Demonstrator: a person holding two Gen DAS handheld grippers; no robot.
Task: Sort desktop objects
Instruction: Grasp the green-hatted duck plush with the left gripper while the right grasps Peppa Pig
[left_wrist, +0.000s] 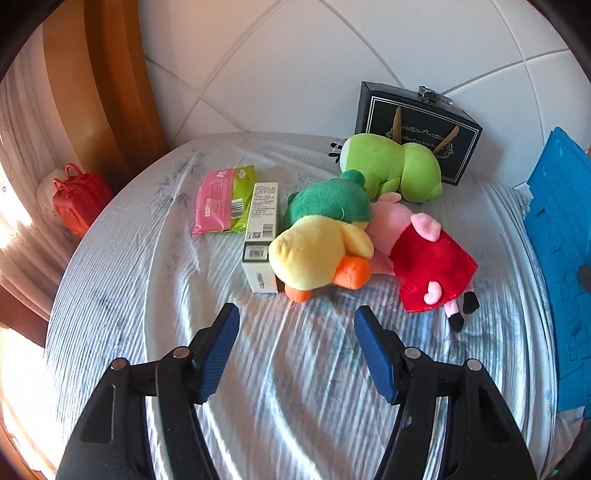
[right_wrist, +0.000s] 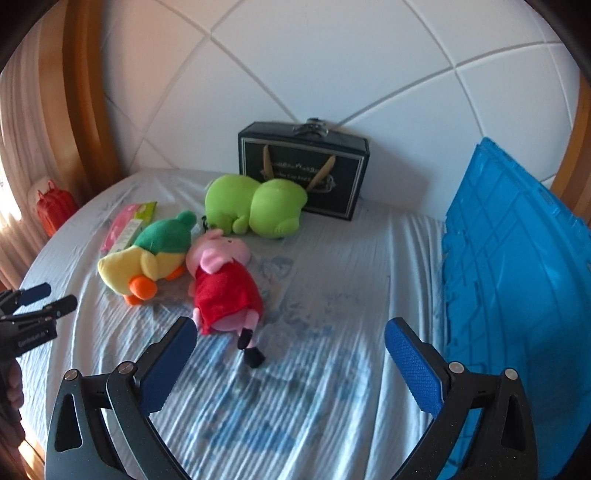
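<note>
The pink pig plush (right_wrist: 221, 280) in its red dress lies mid-bed, touching the yellow duck plush (right_wrist: 140, 267) on its left. Behind the pig sits a green frog plush (right_wrist: 255, 208), backed by a black gift box (right_wrist: 332, 177); a white carton (left_wrist: 260, 236) and pink packet (left_wrist: 221, 203) lie beyond the duck; a blue crate (right_wrist: 517, 280) stands to the right. The left gripper (left_wrist: 295, 328) and right gripper (right_wrist: 291, 345) hover spread wide, holding nothing.
</note>
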